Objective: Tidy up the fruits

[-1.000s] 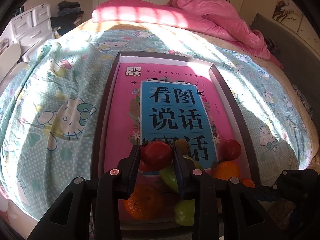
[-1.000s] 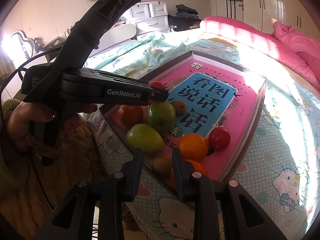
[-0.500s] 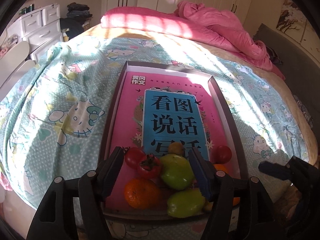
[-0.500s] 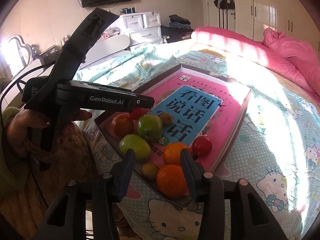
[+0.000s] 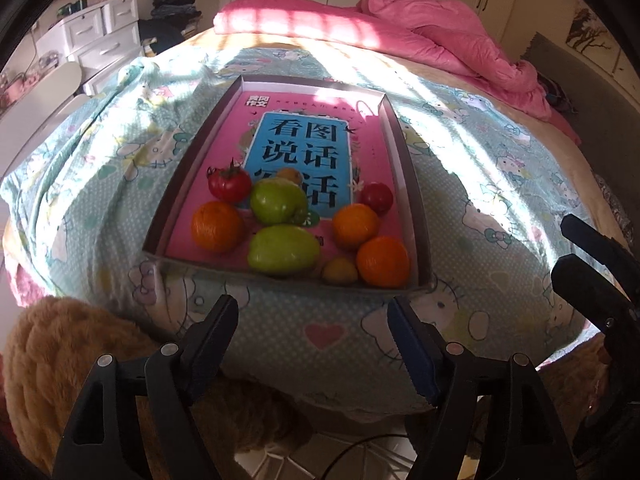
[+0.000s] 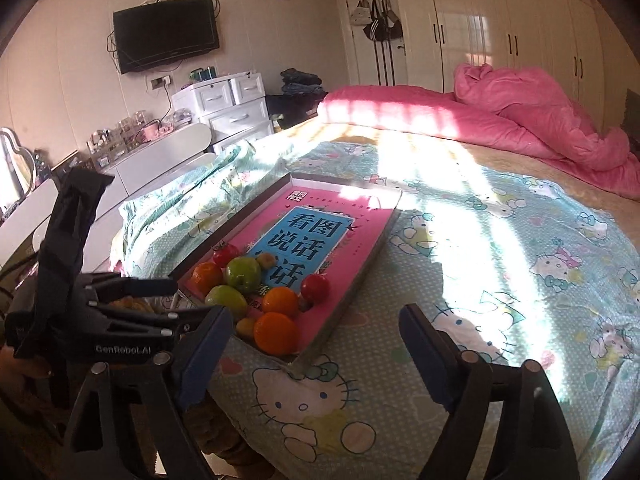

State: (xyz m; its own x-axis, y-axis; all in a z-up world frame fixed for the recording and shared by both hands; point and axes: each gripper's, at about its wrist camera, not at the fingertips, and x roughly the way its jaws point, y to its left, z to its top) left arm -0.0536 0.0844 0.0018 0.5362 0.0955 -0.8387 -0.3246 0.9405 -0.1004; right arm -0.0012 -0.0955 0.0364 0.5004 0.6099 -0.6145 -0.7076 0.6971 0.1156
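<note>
Fruits [image 5: 296, 224] are clustered at the near end of the shallow tray [image 5: 404, 148], lower centre of the left view, on the bedspread [image 5: 500, 184]. Judged light, round, smooth, prone to rolling; tomatoes [image 5: 229, 185] soft, to be pinched gently across the widest part. Left gripper [image 5: 312, 344] and right gripper [image 6: 316, 340] are opening wide, nothing between the jaws

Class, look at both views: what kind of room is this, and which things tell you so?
Most likely a home bedroom. A bed with a cartoon-cat print sheet and a crumpled pink duvet fills the room, white built-in wardrobes line the far wall, and a white chest of drawers stands under a wall-mounted black television.
</note>
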